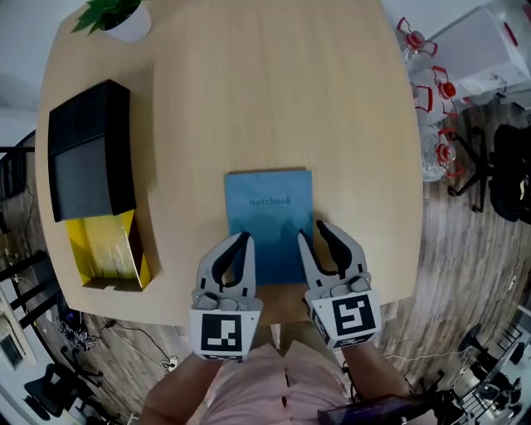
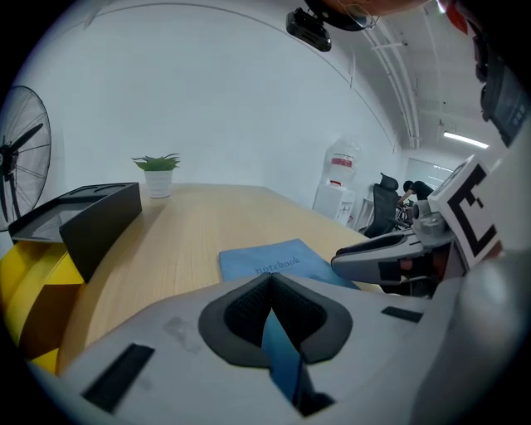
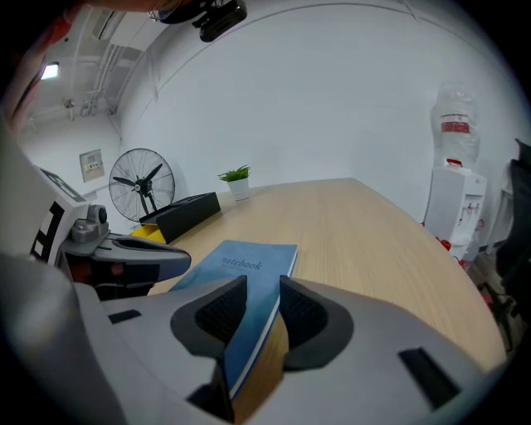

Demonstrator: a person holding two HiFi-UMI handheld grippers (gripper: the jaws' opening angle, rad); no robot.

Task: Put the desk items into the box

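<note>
Left gripper (image 1: 245, 241) and right gripper (image 1: 312, 232) sit at the near end of the notebook (image 1: 267, 207). Table (image 1: 274, 83) carries it flat, long axis running away from the person. Box (image 1: 133, 241) lies well left of the notebook, parallel to it. Left jaws are clenched, empty, over the near-left corner, nearer the box; right jaws stand apart, straddling the near-right edge.

bare desk (image 1: 348, 108) beyond the notebook (image 1: 269, 217), box (image 1: 131, 242) standing at left, plant (image 1: 112, 12) at far-left corner
</note>
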